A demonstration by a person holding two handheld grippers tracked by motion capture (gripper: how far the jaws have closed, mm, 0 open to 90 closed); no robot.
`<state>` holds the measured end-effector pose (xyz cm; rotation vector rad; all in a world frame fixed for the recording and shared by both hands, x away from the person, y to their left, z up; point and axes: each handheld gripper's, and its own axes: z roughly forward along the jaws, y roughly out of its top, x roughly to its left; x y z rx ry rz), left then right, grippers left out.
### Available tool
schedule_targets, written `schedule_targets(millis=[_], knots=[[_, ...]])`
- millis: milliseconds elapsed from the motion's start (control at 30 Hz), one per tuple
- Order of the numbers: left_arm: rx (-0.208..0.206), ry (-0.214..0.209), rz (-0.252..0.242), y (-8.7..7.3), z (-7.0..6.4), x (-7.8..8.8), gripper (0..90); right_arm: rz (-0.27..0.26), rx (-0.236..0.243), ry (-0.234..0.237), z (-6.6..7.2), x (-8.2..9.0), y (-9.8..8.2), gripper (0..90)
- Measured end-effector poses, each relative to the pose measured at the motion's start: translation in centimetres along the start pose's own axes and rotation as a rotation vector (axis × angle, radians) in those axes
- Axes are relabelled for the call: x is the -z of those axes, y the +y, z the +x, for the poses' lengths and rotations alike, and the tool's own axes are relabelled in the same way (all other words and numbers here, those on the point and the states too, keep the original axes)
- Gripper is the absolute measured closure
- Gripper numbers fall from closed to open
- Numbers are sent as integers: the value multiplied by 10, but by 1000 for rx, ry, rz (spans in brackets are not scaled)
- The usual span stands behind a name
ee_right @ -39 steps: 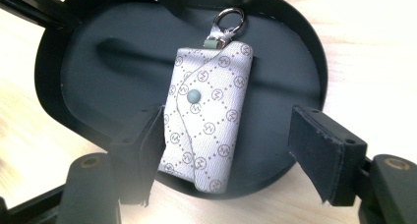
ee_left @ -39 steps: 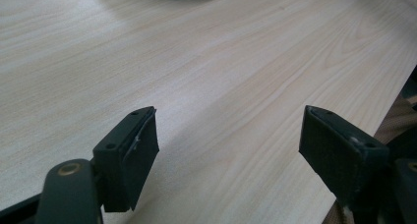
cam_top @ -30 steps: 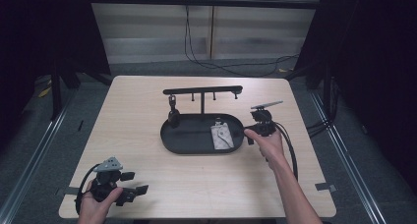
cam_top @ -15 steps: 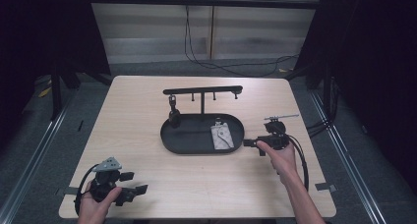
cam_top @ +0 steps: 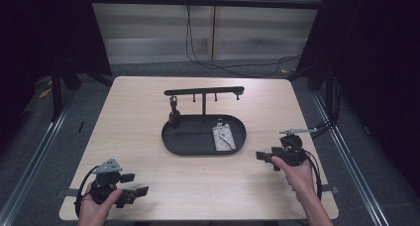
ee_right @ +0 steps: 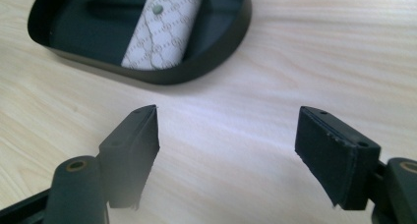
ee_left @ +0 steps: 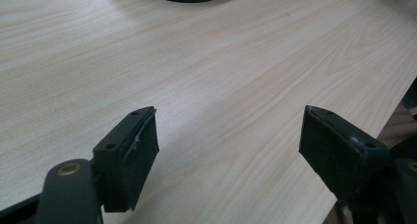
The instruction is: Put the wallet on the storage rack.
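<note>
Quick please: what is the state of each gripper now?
Left gripper: open, holding nothing, above bare table.
Right gripper: open, jaws just opening, nothing between them.

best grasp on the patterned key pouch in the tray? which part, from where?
Likely from above: the pouch lies flat on the floor of the black tray, whose raised wall blocks a level approach. Grip across its narrow width, near the middle, jaws straddling the long edges. The right gripper is nearer, open and empty.
</note>
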<state>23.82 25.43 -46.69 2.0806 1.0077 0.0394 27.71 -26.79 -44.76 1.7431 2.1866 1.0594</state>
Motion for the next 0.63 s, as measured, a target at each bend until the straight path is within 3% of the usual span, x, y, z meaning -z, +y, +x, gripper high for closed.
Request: schedule_targets(millis=[133,367,433,633], knots=[[-9,0,2,0,0,1,224,19,19,-13,0,9,-11,249],[-8,-11,12,0,-1,-1,223,-12,11,-36,-4,24,-37,249],[-12,-11,20,1,-1,-1,223,-17,2,-31,-6,24,-45,251],[-9,-7,8,0,0,1,223,-26,5,-76,-12,22,-58,236]])
